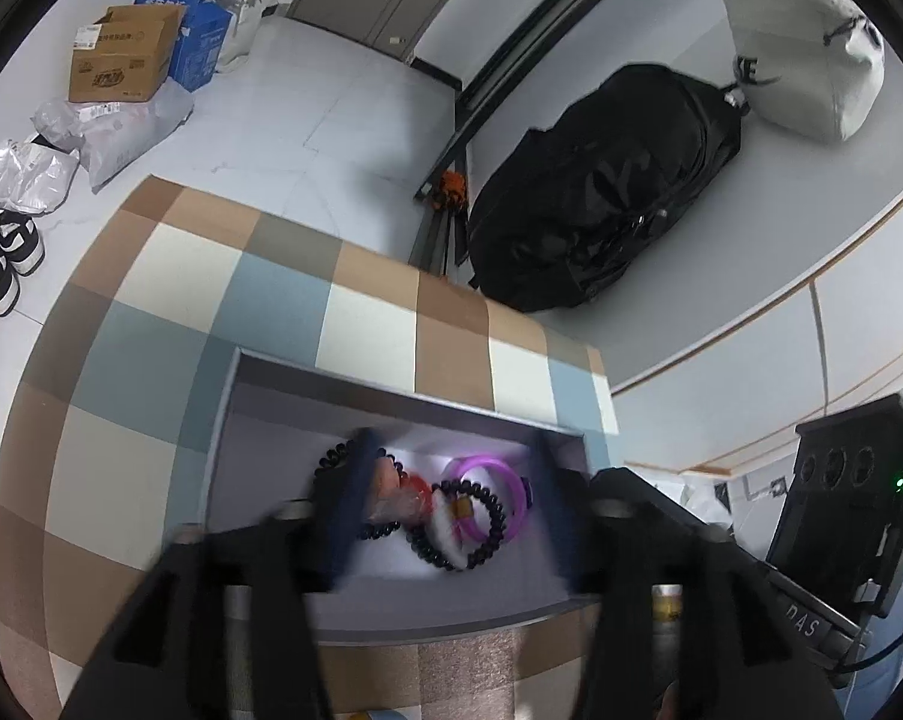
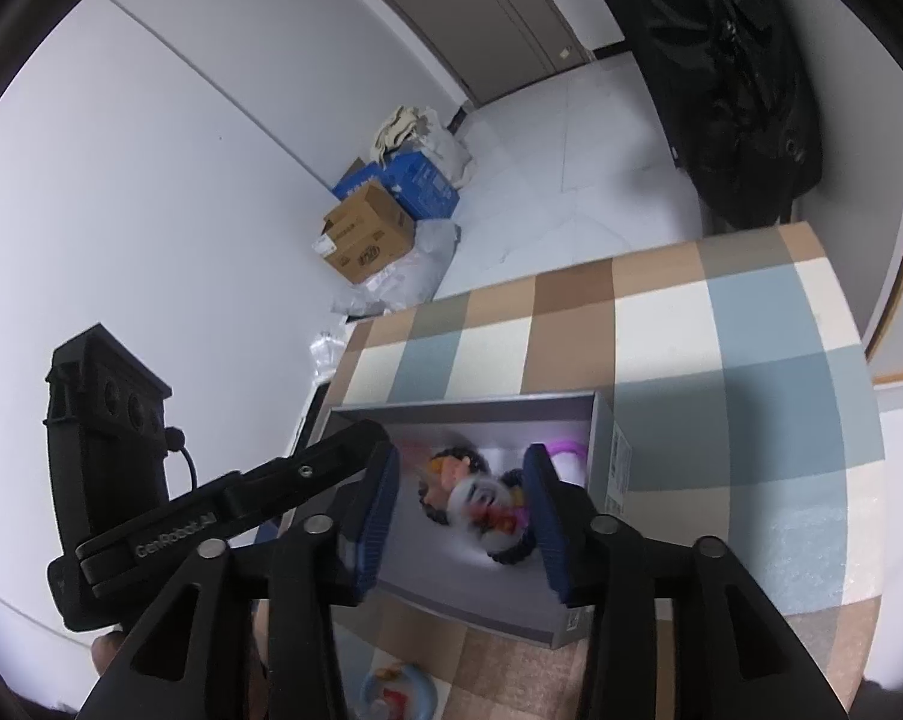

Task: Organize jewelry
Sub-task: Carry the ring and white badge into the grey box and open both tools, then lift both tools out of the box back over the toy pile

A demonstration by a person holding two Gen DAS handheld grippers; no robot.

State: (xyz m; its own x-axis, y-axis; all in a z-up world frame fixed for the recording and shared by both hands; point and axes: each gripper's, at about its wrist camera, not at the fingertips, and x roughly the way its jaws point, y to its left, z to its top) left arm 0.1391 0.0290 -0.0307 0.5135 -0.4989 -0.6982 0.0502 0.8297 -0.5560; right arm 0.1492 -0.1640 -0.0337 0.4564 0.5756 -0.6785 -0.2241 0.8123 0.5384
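A grey open box (image 1: 271, 372) sits on the checkered table. Inside lie a purple bangle (image 1: 502, 477), a black bead bracelet (image 1: 493, 519), a white bangle (image 1: 445, 537), a red piece (image 1: 418, 483) and a black coil band (image 1: 331, 459). My left gripper (image 1: 451, 441) hangs open over the box, its blurred blue pads wide of the pile. In the right wrist view, my right gripper (image 2: 462, 453) is open over the same box (image 2: 463, 402). A blurred white and orange piece (image 2: 481, 498) lies between its pads, clear of both. A black bead bracelet (image 2: 511, 552) and the purple bangle (image 2: 565, 450) show beside it.
A small blue dish (image 2: 397, 690) with something red stands on the table (image 2: 661, 330) near its front edge. The table's far edge drops to a tiled floor with cardboard boxes (image 2: 367, 234) and a black bag (image 1: 601, 192). The left gripper's body (image 2: 241, 504) lies close left of the right one.
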